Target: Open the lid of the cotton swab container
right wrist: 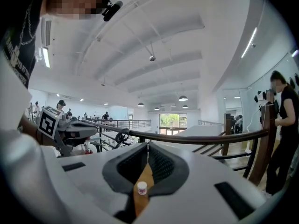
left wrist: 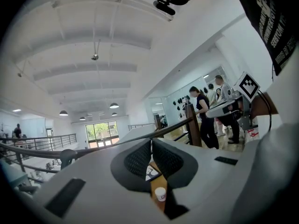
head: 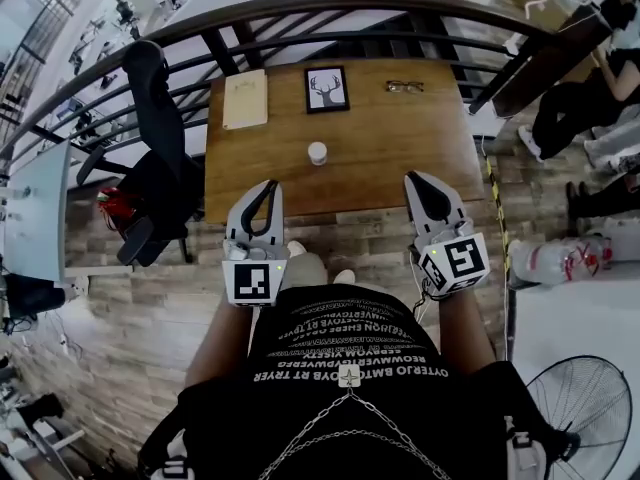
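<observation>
Cotton swab container (head: pixel 317 153) sits beyond left gripper (head: pixel 268 184) and right gripper (head: pixel 412 177), jaws clenched empty.

The cotton swab container (head: pixel 317 153) is too small to tell how its lid sits. In their own views the left gripper (left wrist: pixel 152 143) and the right gripper (right wrist: pixel 147 146) hide most of the table (left wrist: pixel 154 186). The fan (head: pixel 590 413) is cut by the edge.

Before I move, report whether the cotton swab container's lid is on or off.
On, as far as the pictures show: the container stands upright on the table with its white lid covering the top.
</observation>
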Tool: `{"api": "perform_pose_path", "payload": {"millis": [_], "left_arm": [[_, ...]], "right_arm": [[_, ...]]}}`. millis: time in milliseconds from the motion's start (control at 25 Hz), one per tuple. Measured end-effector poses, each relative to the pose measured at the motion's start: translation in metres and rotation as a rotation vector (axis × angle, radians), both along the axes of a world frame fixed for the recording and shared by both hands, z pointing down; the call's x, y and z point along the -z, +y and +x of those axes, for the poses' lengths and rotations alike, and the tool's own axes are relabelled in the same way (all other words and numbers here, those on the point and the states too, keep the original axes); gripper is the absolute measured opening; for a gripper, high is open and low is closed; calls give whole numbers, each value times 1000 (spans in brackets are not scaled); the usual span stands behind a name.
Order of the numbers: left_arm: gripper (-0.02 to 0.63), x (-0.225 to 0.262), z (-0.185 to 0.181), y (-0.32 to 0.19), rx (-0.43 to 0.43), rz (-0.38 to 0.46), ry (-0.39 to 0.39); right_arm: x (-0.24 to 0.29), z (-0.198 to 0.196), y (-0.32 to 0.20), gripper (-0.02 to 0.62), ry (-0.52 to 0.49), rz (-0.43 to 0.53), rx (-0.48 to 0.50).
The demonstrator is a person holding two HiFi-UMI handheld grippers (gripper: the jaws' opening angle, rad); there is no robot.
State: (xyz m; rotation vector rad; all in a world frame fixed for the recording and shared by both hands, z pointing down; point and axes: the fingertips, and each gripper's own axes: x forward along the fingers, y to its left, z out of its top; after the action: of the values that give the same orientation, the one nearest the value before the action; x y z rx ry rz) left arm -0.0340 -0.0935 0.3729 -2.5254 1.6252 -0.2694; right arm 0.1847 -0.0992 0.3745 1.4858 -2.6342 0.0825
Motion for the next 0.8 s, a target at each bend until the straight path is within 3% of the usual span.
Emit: {"api": "perform_pose_path", "payload": {"millis": [320,520,800], "left_arm": [[31,-23,3,-13,-29,-31,-1],[31,-57,-3,-30,-5,-84,2],[32,-118,-12,-53,23,-113,-58]], "right_arm": [[-16,-2,-11,17,7,-31,2],[-25,-8,-22,17,15,-48,1],[-34,-17,-43,17,34,-74,2]]}}
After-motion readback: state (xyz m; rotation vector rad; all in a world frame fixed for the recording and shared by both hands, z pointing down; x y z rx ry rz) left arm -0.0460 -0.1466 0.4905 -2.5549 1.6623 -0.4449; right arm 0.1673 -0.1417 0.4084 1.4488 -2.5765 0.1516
